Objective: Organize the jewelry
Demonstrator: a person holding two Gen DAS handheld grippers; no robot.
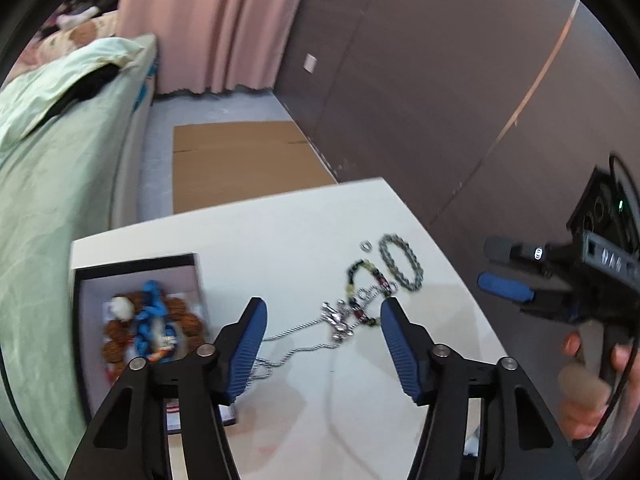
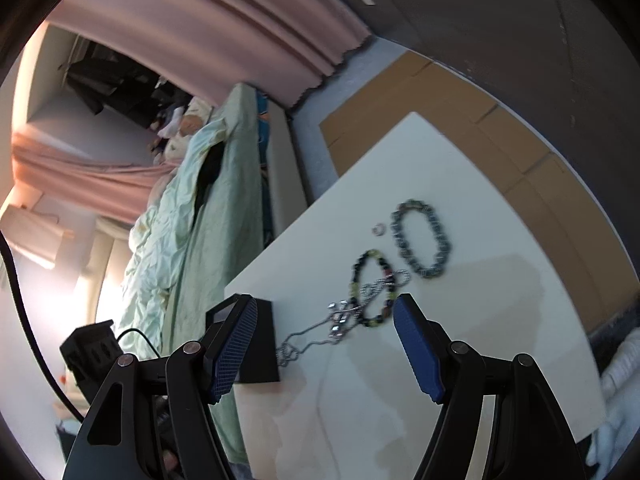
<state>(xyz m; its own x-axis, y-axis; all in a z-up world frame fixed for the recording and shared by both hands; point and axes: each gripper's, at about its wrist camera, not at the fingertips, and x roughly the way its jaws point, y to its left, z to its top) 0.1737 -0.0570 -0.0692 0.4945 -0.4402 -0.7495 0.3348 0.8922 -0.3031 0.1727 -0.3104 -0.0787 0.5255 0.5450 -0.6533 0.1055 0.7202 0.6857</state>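
On the white table [image 1: 280, 240] lie a silver chain necklace [image 1: 304, 330] with a pendant, a dark beaded bracelet [image 1: 366, 288], a grey chain-link bracelet [image 1: 402, 262] and a small ring [image 1: 366, 245]. An open dark box [image 1: 140, 320] at the left holds blue and brown beaded pieces. My left gripper [image 1: 324, 320] is open and empty, just above the necklace. My right gripper [image 2: 324, 320] is open and empty, hovering near the necklace [image 2: 320, 332]; it also shows at the right of the left wrist view [image 1: 504, 268]. The beaded bracelet [image 2: 374, 288], chain-link bracelet [image 2: 420, 238], ring [image 2: 378, 230] and box [image 2: 256, 344] show in the right wrist view.
A bed with a green cover [image 1: 52, 184] runs along the table's left side. Flat cardboard [image 1: 240, 164] lies on the floor beyond the table. A dark wall [image 1: 440, 100] stands to the right and a pink curtain [image 1: 208, 20] hangs at the back.
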